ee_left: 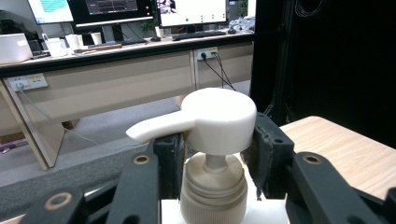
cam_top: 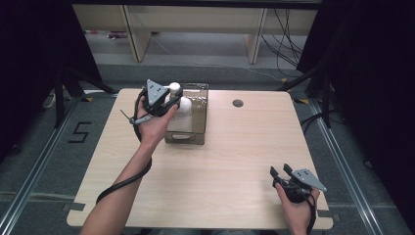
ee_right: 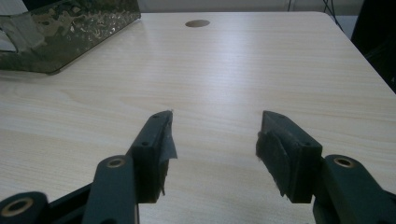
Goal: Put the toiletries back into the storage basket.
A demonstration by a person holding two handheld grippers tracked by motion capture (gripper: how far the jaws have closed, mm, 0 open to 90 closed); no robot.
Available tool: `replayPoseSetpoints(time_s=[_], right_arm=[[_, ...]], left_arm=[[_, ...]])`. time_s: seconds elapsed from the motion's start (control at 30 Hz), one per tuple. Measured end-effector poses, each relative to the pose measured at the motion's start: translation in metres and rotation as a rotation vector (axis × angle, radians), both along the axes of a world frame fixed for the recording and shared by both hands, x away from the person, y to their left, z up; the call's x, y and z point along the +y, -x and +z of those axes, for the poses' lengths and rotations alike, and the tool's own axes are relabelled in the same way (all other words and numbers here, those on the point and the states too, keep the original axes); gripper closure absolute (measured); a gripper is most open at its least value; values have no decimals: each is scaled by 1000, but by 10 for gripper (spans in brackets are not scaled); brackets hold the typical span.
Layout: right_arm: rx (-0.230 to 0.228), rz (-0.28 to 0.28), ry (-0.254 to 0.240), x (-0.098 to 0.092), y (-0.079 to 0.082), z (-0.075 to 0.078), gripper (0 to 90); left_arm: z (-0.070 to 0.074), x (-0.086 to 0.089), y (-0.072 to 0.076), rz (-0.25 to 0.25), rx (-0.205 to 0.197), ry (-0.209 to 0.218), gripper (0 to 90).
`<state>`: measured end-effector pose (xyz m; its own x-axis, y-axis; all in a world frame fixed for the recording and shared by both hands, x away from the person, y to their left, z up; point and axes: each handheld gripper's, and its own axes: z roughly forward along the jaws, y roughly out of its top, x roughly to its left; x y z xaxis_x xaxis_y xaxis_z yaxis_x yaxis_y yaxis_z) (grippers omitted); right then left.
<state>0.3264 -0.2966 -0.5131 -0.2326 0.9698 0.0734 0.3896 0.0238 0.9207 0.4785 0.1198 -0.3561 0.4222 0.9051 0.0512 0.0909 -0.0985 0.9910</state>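
Observation:
A white pump bottle (cam_top: 183, 106) stands upright in a dark see-through bin (cam_top: 200, 125) at the table's back left. My left gripper (cam_top: 172, 100) is shut on it just under the pump head (ee_left: 219, 119), one pad against each side above the ribbed collar (ee_left: 212, 193). The nozzle points to the left in the left gripper view. My right gripper (cam_top: 281, 170) rests low near the front right corner of the table, held in a hand. In the right gripper view it (ee_right: 215, 135) stands open with only bare wood between its fingers.
The light wooden table (cam_top: 235, 156) has a round cable hole (cam_top: 238, 103) at the back, also seen as the hole (ee_right: 197, 23) beyond my right gripper. The bin's corner (ee_right: 70, 32) shows far left there. Desk legs and cables stand beyond the table.

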Motion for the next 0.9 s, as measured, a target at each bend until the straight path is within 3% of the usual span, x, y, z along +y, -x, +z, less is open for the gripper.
replayPoseSetpoints(time_s=[0.9], right_arm=[[1,-2,-4,1,0,0,452]], left_arm=[[-13,4,2,8,23,14,592]])
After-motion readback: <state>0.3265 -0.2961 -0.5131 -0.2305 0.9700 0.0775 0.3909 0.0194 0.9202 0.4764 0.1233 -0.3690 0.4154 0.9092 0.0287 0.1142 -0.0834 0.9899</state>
